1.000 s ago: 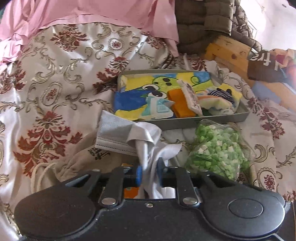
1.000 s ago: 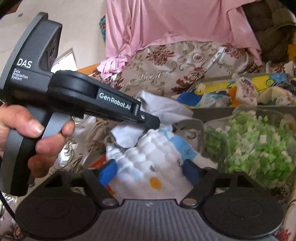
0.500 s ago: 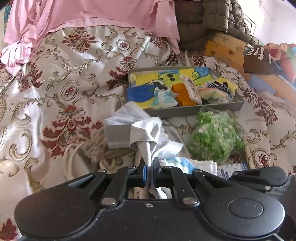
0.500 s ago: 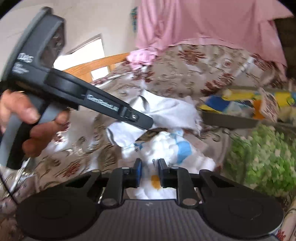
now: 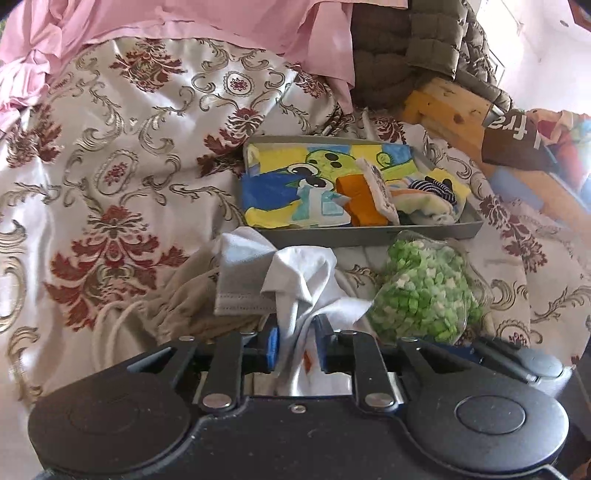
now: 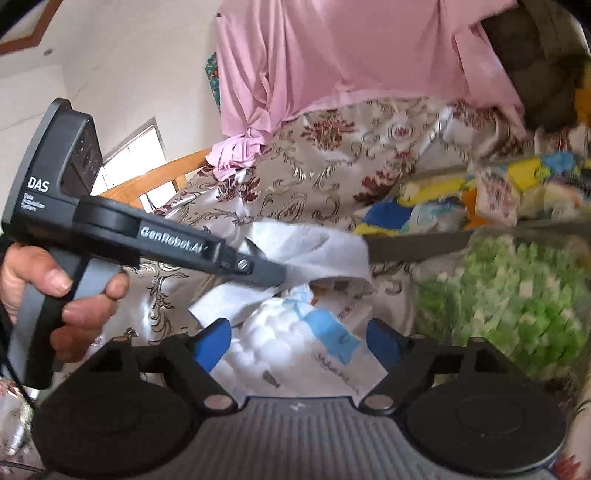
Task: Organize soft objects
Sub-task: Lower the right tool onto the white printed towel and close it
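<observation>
My left gripper (image 5: 295,349) has its blue pads slightly parted around a bunched white and grey cloth (image 5: 295,273), which passes between them; it also shows in the right wrist view (image 6: 314,247), with the left gripper's tip (image 6: 275,275) on it. My right gripper (image 6: 299,341) is open, its blue pads either side of a white puffy cloth with blue patches (image 6: 291,339). A grey tray (image 5: 369,236) behind holds a yellow-blue cartoon cloth (image 5: 295,184), an orange cloth (image 5: 360,199) and small socks.
A clear bag of green and white foam bits (image 5: 424,291) lies right of the cloth, in front of the tray. A beige drawstring bag (image 5: 177,306) lies to the left. A floral bedspread (image 5: 110,166), a pink sheet (image 5: 184,22) and a dark quilted jacket (image 5: 406,44) lie around.
My right gripper has opened around the white puffy cloth. My left gripper's pads have parted slightly on the white cloth and it has moved closer to the tray.
</observation>
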Demonstrator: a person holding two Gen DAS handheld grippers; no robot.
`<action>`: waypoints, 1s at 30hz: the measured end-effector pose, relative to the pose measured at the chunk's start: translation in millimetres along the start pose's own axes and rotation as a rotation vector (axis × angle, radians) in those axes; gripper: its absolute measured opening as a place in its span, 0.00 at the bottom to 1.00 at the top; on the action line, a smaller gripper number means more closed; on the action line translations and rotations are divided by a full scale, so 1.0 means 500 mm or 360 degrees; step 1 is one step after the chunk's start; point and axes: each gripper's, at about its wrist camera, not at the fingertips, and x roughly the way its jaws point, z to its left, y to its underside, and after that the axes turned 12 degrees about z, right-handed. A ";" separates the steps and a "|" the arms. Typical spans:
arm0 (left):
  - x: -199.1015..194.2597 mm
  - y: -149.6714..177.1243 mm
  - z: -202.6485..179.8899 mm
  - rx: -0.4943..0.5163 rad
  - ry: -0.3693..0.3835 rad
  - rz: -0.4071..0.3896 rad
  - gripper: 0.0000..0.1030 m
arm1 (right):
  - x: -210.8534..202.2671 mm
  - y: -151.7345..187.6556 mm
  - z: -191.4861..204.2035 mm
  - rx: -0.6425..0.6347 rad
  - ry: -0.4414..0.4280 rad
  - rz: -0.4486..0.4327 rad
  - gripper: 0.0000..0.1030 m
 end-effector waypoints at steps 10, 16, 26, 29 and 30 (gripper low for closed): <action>0.028 -0.010 -0.007 -0.0024 -0.0017 0.0009 0.23 | 0.024 0.011 0.035 -0.0164 0.0010 0.0107 0.90; 0.019 -0.010 -0.020 -0.0002 -0.0071 0.0022 0.11 | 0.030 0.018 0.023 -0.0119 0.0001 0.0136 0.89; -0.022 0.001 -0.047 0.0015 -0.0150 0.0003 0.05 | 0.018 0.013 0.010 -0.0047 -0.0063 0.0184 0.53; -0.040 0.003 -0.060 0.0036 -0.0164 -0.0005 0.04 | 0.014 0.009 0.003 -0.0014 -0.0047 0.0204 0.41; -0.047 0.001 -0.065 0.0043 -0.0167 -0.0008 0.04 | 0.013 0.009 0.002 -0.0008 -0.0041 0.0208 0.39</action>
